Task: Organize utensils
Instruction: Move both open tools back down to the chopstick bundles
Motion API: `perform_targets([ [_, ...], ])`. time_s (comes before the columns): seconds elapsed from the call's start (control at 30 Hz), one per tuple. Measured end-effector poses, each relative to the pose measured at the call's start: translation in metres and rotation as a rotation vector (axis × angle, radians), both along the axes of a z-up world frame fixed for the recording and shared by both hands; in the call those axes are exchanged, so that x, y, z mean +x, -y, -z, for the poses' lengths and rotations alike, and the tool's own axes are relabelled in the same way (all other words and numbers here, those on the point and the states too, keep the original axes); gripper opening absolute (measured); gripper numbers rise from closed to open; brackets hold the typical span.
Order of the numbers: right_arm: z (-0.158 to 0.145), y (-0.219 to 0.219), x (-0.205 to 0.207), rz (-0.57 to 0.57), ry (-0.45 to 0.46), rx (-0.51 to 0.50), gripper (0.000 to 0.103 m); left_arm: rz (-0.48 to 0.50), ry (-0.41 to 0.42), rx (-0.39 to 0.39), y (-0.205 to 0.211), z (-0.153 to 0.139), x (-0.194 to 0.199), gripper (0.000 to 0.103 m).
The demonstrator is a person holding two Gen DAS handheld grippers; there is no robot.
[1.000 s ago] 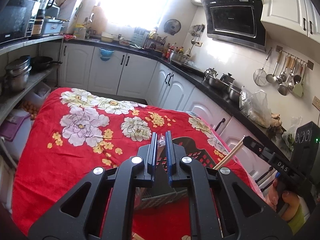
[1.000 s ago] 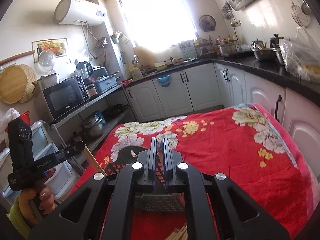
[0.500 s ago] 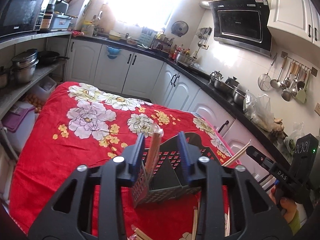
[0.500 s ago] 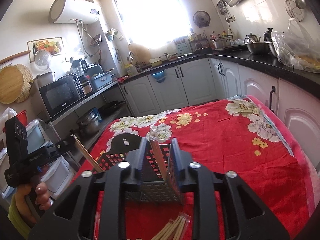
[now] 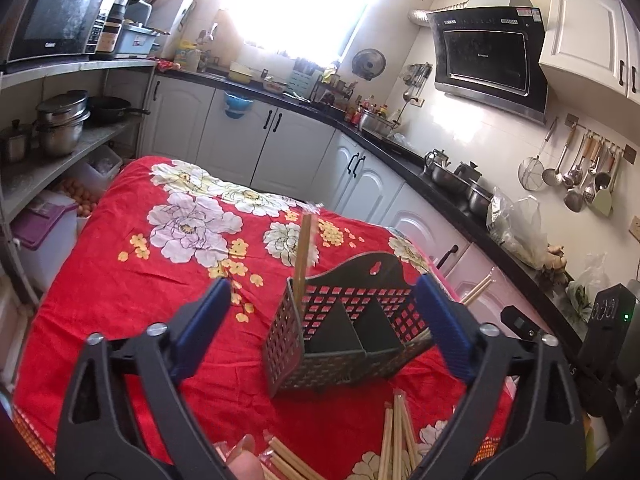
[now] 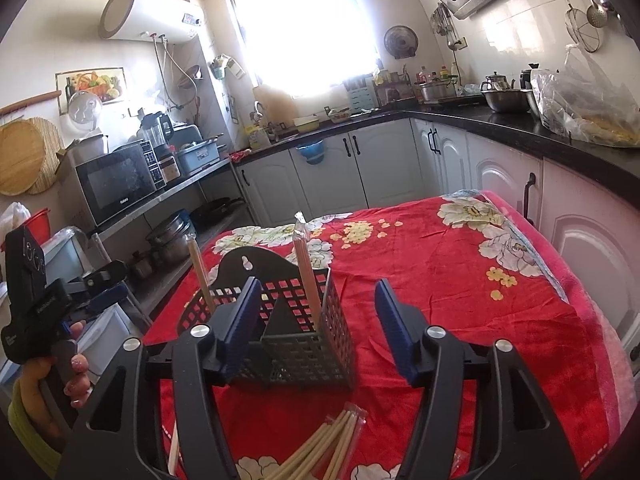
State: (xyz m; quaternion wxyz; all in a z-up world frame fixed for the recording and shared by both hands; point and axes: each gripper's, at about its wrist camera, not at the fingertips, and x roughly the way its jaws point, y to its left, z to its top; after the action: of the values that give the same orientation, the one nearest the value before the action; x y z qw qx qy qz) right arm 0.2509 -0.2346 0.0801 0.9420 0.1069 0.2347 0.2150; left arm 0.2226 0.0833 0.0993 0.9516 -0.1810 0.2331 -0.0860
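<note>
Your left gripper (image 5: 322, 330) stands spread wide with nothing between its blue pads; your right gripper (image 6: 316, 330) is likewise released and empty. Both hover just short of the black perforated utensil caddy (image 5: 344, 332), which stands upright on the red floral tablecloth (image 5: 132, 280).

One wrapped pair of chopsticks (image 6: 305, 270) stands in the caddy's right-hand corner compartment as the right wrist view shows it, leaning slightly. A second chopstick (image 6: 199, 270) rises at the caddy's opposite end (whether it sits fully inside a compartment I cannot tell). Loose chopsticks (image 6: 320, 446) lie on the cloth just in front of the caddy, some in clear sleeves, so the sorting is judged only begun.

Risks, as judgement:
- The caddy looks light, and its load sits at the ends; a finger brushing its wall on the next approach could tip or slide it across the soft cloth.
- The standing chopsticks lean freely and may topple out if knocked.
- The sleeved sticks look slippery; a pinch near one end may let them pivot or slip.
- The loose pile overlaps, so a low grasp may catch several or snag the cloth.
</note>
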Motion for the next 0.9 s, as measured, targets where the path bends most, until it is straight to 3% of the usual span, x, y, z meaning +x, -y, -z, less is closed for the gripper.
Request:
perform_targets([
  [0.03,0.001,0.000,-0.002,-0.002,-0.002,-0.001,0.059,0.001,-0.001,-0.001,0.000,0.001,-0.002,0.093],
  [0.9,0.025,-0.008,-0.044,-0.066,-0.060,-0.045,0.063,-0.014,-0.062,-0.016,-0.012,0.034,-0.050,0.093],
])
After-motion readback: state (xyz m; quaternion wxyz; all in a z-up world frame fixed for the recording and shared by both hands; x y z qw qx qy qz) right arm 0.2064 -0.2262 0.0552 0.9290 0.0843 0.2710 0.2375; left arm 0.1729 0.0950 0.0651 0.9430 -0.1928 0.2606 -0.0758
